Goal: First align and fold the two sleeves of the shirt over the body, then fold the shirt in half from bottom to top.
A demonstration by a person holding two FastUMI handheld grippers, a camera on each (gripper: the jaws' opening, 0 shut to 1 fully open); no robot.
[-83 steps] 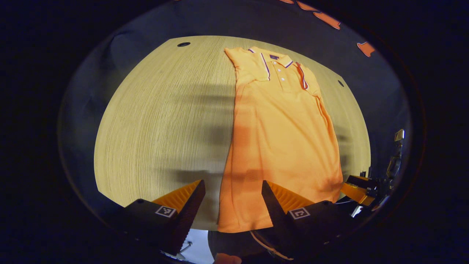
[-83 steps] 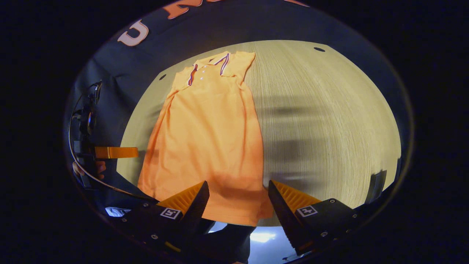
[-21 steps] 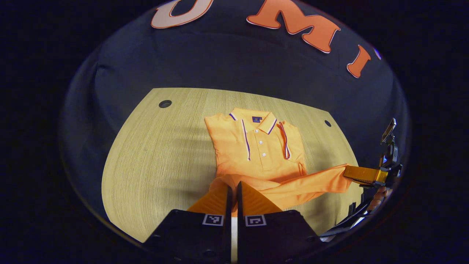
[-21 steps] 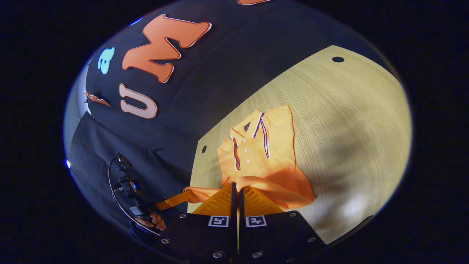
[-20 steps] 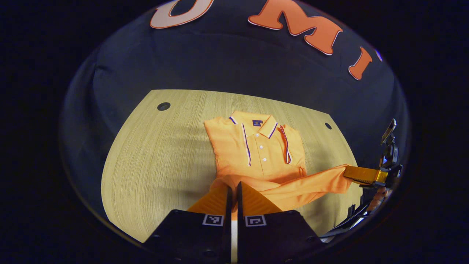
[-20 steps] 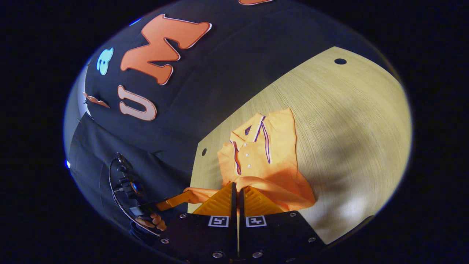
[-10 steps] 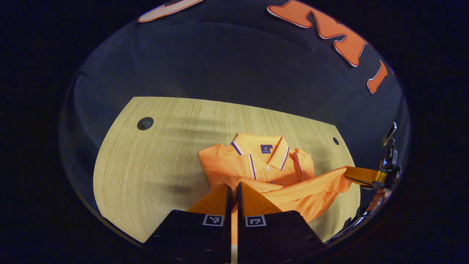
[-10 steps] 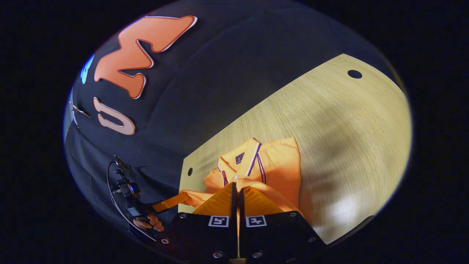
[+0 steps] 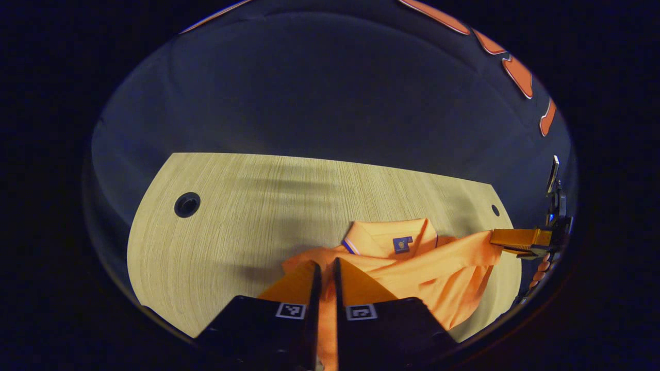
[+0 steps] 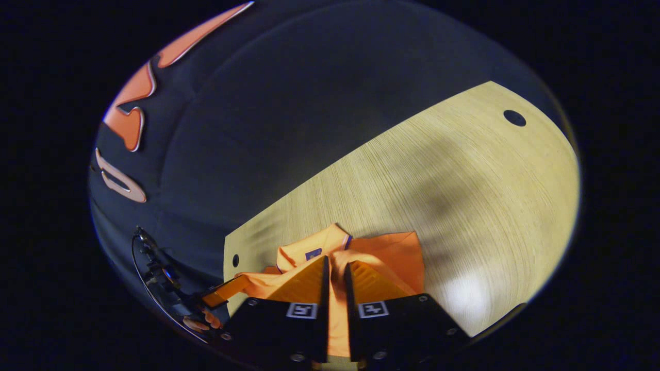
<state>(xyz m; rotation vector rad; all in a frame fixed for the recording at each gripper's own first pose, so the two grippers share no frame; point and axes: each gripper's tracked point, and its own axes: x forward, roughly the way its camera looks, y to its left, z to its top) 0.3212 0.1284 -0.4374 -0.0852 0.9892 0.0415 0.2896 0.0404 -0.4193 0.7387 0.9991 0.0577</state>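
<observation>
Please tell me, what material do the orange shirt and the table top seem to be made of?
The shirt looks like a soft, matte knit cloth, perhaps cotton: it drapes and creases between the left gripper and the right gripper, which pinch its hem. The table looks like pale wood or a wood-look laminate, with fine straight grain and a slight sheen; which of the two cannot be told.

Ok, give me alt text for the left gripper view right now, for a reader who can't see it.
The left gripper, at the bottom of the view, is shut on the orange shirt's hem, lifted over the collar. At far right the right gripper pinches the hem's other corner. A wooden table lies beneath.
</observation>
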